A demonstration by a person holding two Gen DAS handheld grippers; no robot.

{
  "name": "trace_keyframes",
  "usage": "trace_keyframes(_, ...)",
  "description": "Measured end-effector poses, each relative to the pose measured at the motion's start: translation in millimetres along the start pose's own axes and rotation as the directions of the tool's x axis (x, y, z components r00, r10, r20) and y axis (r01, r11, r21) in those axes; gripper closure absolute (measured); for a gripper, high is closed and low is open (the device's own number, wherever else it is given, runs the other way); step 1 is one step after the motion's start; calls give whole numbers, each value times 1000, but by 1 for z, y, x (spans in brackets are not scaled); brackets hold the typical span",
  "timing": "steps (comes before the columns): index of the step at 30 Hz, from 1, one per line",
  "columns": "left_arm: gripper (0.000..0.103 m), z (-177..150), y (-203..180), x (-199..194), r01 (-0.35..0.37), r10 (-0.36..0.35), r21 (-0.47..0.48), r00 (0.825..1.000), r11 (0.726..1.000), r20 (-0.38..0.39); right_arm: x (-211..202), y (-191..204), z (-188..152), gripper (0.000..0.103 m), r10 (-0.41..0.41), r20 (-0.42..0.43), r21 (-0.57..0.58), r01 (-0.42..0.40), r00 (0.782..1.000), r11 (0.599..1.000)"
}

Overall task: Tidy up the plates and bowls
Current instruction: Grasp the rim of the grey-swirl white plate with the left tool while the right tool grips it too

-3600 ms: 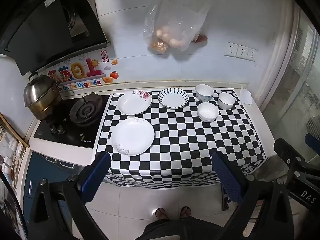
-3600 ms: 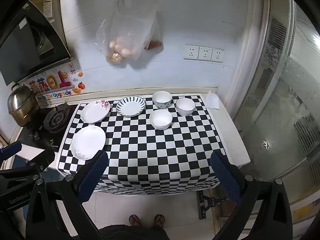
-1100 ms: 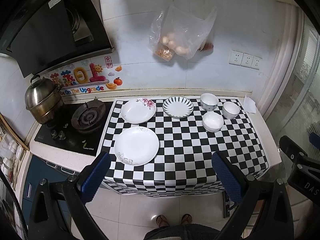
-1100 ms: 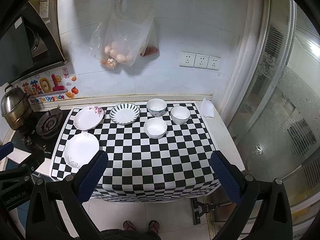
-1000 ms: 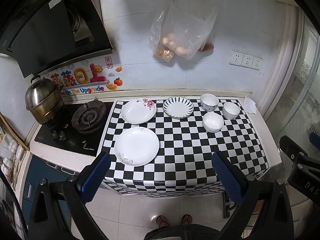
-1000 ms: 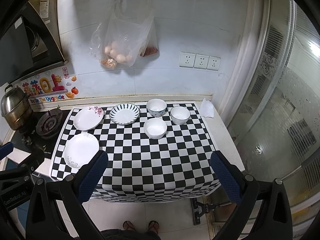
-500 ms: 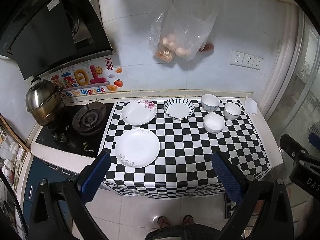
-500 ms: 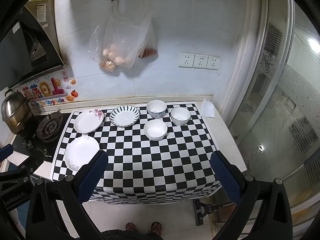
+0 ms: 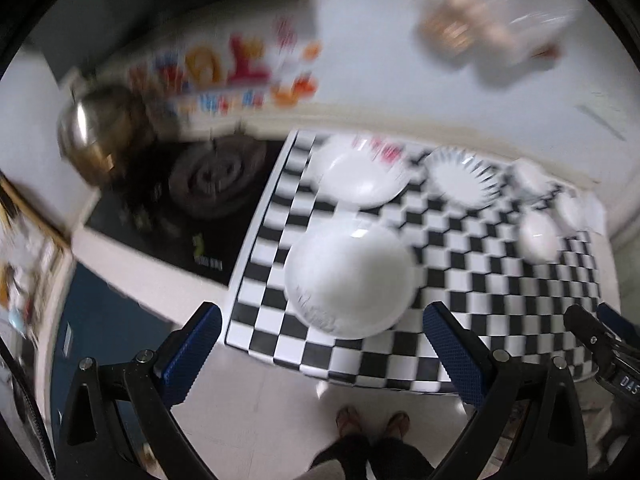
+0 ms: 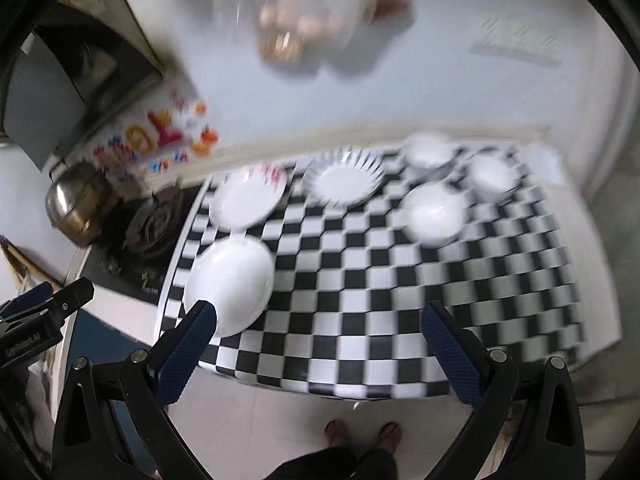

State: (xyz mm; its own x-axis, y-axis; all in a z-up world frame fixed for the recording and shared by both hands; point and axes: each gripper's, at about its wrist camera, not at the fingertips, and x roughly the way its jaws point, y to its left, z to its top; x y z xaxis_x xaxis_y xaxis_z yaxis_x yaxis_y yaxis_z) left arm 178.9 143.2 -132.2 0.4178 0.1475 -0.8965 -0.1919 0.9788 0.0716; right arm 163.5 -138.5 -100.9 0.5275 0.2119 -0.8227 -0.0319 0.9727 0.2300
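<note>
Both the left hand-held gripper (image 9: 322, 344) and right hand-held gripper (image 10: 320, 344) gape wide, empty, above the surface (image 10: 400, 300) edge. Plain plate (image 9: 350, 276) lies nearest the stove (image 9: 218, 184); bowls (image 10: 434, 212) farthest from it. A fast, blurred approach risks knocking that plate off.

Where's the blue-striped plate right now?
In the right wrist view the blue-striped plate sits in the checkered cloth's back row, between the floral plate and the bowls.
</note>
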Motion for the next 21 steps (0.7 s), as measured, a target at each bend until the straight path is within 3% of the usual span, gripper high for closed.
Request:
trace_keyframes(6,2,13,37,122,0,-8,-37,979,999,-202,155,27,15,1,51,-209,50,-42,977,998)
trace_keyframes(10,17,17,51,182,23,-40,-59,953,998,-299,239,42,21,4,74,-318,69,-55,945,996)
trace_keyframes(12,25,19,56,207,40,-58,-60,937,997,-344,265,46,21,10,84,-365,89,-55,927,995)
trace_keyframes(15,27,22,56,238,72,-81,-36,915,997,-395,302,49,19,22,88,-424,113,-43,901,993)
trace_keyframes(21,63,18,50,264,108,-99,-5,891,994,-443,344,54,11,52,125,-509,159,-49,852,986)
